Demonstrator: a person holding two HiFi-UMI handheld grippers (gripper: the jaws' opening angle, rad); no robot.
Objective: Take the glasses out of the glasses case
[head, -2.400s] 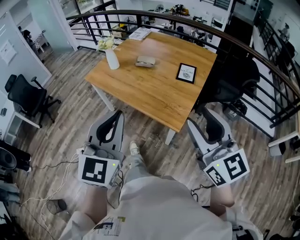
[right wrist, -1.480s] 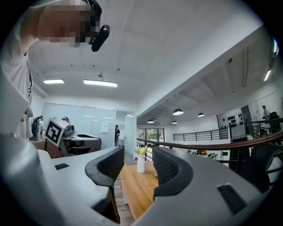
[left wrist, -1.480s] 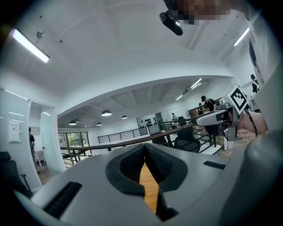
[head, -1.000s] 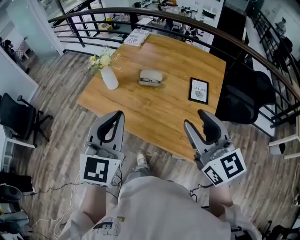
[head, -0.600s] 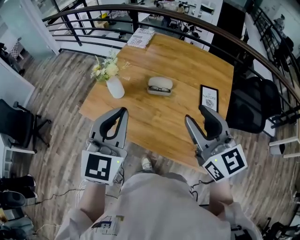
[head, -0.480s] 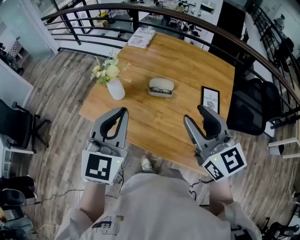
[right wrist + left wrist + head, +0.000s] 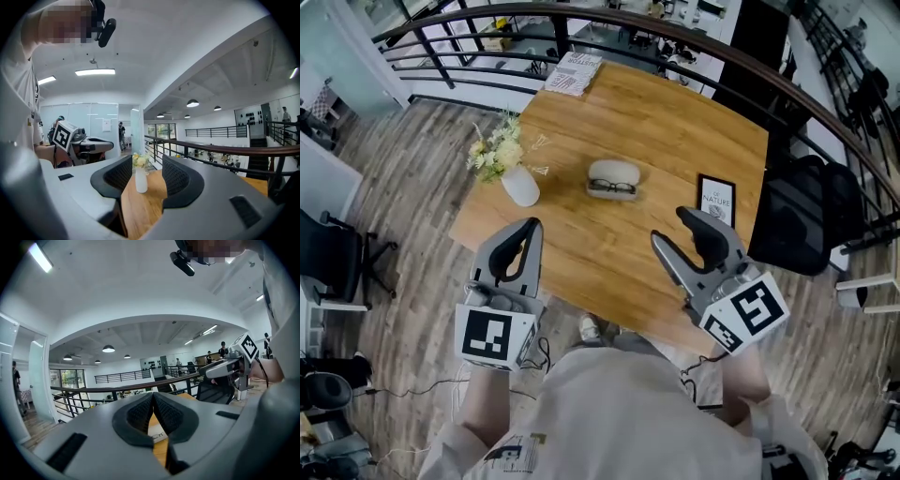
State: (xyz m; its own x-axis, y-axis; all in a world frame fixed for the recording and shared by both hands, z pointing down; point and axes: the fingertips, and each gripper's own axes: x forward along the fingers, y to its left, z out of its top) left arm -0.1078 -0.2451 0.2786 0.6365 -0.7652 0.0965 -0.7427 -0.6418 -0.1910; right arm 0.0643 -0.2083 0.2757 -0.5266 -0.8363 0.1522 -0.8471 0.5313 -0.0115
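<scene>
A beige glasses case (image 7: 612,172) lies open in the middle of the wooden table (image 7: 675,131). Dark-framed glasses (image 7: 611,187) rest in it at its near side. My left gripper (image 7: 532,228) hovers over the table's near left edge, well short of the case, with its jaws shut and empty. My right gripper (image 7: 673,228) hangs over the near right part of the table, open and empty. In the left gripper view the pads (image 7: 140,414) meet at their tips. In the right gripper view a gap shows between the pads (image 7: 174,177).
A white vase (image 7: 521,187) with flowers stands left of the case, also seen as the vase (image 7: 140,180) between my right jaws. A framed picture (image 7: 716,201) lies right of the case, papers (image 7: 574,72) at the far corner. A railing (image 7: 694,42) curves behind; a black chair (image 7: 811,211) stands at right.
The table has come much closer in the head view. Both grippers now reach over its near edge instead of the floor. Neither gripper has changed its state.
</scene>
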